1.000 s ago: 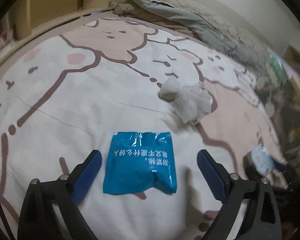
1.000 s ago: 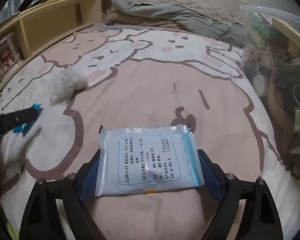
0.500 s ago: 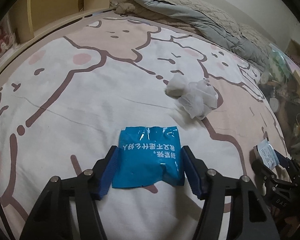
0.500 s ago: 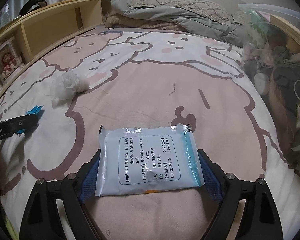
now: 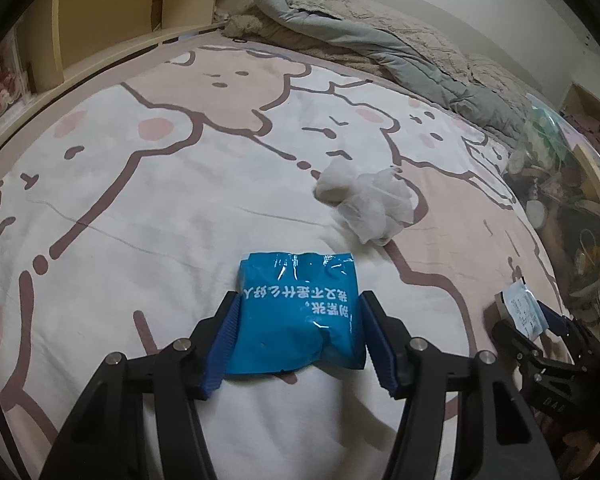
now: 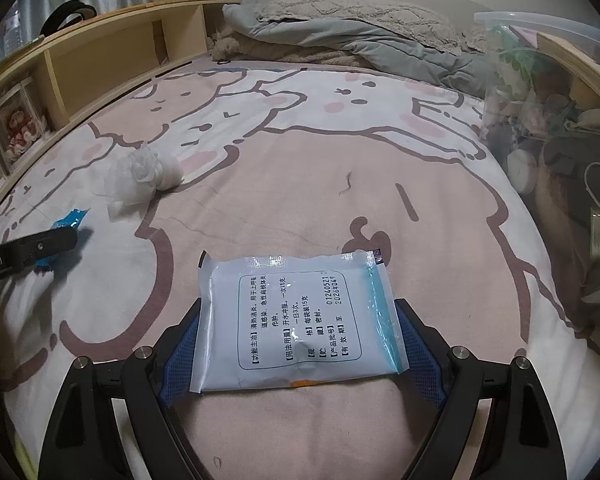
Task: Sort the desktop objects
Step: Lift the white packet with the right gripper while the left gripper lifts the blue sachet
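Note:
My left gripper (image 5: 298,338) is shut on a blue snack packet (image 5: 298,312), both blue pads against its sides, on the bear-print bedsheet. The packet's corner also shows at the left of the right wrist view (image 6: 70,220). My right gripper (image 6: 298,340) is shut on a white medicine sachet (image 6: 296,320) with printed text and a teal edge, held just above the sheet. The sachet also shows at the right of the left wrist view (image 5: 524,312). A crumpled white tissue wad (image 5: 368,200) lies on the sheet beyond the blue packet; it also shows in the right wrist view (image 6: 144,178).
A clear plastic bin (image 6: 548,112) full of assorted items stands at the bed's right edge. A folded grey quilt (image 5: 380,36) lies at the far end. A wooden headboard shelf (image 6: 100,56) runs along the left side.
My left gripper closed from wide open onto the blue packet. My right gripper has stayed shut on the white sachet, almost without moving.

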`<state>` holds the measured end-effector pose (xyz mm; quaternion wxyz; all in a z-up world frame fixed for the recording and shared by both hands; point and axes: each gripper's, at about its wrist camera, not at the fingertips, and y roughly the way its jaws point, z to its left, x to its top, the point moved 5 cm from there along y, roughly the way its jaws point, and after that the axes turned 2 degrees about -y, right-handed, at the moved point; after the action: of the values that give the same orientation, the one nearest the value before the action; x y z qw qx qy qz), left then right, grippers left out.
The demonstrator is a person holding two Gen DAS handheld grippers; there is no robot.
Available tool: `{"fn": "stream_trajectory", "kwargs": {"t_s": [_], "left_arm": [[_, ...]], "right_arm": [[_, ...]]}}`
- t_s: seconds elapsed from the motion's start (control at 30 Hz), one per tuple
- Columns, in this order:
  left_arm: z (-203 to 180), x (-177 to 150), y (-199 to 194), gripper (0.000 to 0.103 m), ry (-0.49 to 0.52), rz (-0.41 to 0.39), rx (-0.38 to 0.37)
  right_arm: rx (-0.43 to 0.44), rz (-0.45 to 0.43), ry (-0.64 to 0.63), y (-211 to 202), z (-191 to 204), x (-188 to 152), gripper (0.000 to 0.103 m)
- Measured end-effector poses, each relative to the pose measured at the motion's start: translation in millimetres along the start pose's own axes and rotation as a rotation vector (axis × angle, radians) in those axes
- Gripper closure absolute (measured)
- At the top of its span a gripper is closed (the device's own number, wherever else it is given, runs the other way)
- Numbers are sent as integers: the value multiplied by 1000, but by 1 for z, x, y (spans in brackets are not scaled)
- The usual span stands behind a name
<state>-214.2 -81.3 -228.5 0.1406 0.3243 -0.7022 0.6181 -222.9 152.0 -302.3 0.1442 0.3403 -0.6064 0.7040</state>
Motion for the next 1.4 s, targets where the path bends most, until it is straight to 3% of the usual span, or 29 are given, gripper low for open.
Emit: {"fn": "stream_trajectory", "kwargs": {"t_s": [0.43, 0.63, 1.03, 1.27, 1.4], "left_arm": [[-32, -15, -20, 44, 74, 12, -80], [-62, -27, -39, 44, 158, 3, -123], [-128, -51, -84, 44, 198, -8, -279], [-172, -45, -111, 44, 206, -25, -379], [-203, -36, -127, 44, 231, -45, -430]], "right_arm": [[91, -20, 65, -48, 11, -12, 15], [108, -31, 112, -73, 4, -21, 15], [114, -137, 217, -142, -45, -29, 15], [120, -205, 240, -182, -82, -34, 15], [82, -255, 241, -209, -107, -36, 15]]}}
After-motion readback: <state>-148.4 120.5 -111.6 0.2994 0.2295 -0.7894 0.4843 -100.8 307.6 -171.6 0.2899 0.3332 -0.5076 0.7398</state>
